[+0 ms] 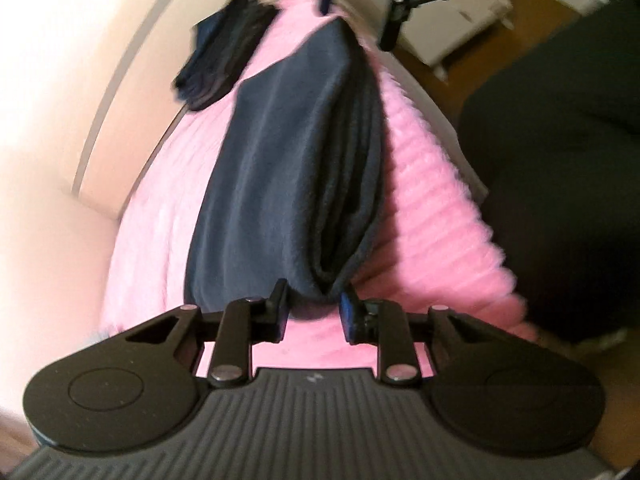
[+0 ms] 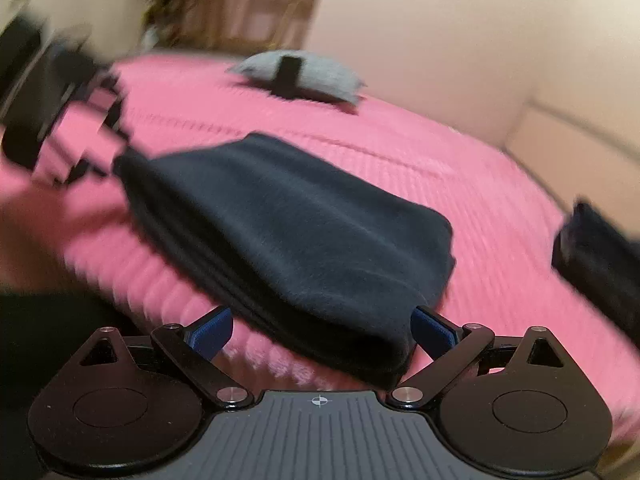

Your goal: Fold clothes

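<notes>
A folded navy fleece garment (image 1: 288, 168) lies lengthwise on a pink ribbed bedspread (image 1: 440, 208). My left gripper (image 1: 314, 312) has its fingers drawn close, pinching the bunched near end of the garment. In the right wrist view that gripper (image 2: 108, 156) is blurred and sits at the garment's (image 2: 304, 240) far left corner. My right gripper (image 2: 322, 332) stands wide open, and the garment's opposite end lies between its blue pads (image 2: 212, 332). The left wrist view shows the right gripper (image 1: 358, 16) at the top, past the far end.
A heap of dark clothes (image 1: 224, 52) sits on the bed beside the garment and shows at the right edge (image 2: 592, 248). A grey cushion (image 2: 320, 76) lies farther back. Cream walls border the bed. White furniture (image 1: 452, 20) and a person's dark clothing (image 1: 560, 200) are off the bed's side.
</notes>
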Available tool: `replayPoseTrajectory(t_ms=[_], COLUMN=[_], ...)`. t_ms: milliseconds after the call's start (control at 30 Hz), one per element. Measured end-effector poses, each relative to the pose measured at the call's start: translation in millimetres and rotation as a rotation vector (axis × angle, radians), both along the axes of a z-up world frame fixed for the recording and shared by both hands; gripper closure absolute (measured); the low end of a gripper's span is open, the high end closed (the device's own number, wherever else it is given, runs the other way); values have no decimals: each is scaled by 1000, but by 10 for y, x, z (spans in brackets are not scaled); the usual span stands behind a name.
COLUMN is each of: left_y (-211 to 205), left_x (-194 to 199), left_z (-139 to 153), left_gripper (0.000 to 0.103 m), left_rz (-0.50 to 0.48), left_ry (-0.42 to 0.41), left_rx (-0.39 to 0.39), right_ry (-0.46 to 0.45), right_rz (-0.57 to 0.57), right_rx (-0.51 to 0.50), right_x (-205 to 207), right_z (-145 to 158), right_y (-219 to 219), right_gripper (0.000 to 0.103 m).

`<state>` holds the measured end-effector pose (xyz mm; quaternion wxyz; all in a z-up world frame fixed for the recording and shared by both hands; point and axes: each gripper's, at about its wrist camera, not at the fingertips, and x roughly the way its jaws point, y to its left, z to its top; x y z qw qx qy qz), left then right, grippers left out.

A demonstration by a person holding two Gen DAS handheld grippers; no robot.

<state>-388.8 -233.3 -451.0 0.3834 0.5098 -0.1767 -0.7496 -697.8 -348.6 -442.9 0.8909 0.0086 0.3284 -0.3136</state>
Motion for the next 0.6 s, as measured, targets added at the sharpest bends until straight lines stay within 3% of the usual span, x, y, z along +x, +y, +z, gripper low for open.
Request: replayPoseTrajectory(t_ms=[167, 367, 500, 600], left_y=[-42, -198, -358, -482], left_x=[227, 638, 618, 544], left_z=[232, 507, 514, 478], left_gripper=[78, 78, 78, 78], left_rz=[238, 528, 573, 570], left_ry=[310, 741, 851, 831], left_rx=[50, 106, 158, 195], right_ry=[-147, -270, -207, -190], right_rz=[-134, -274, -382, -398], right_rx=[105, 224, 257, 305], right_x=[-115, -103, -184, -283], right_z=[279, 333, 149, 33], right_y=[-252, -746, -1005, -1075], right_gripper=[5, 5, 5, 5])
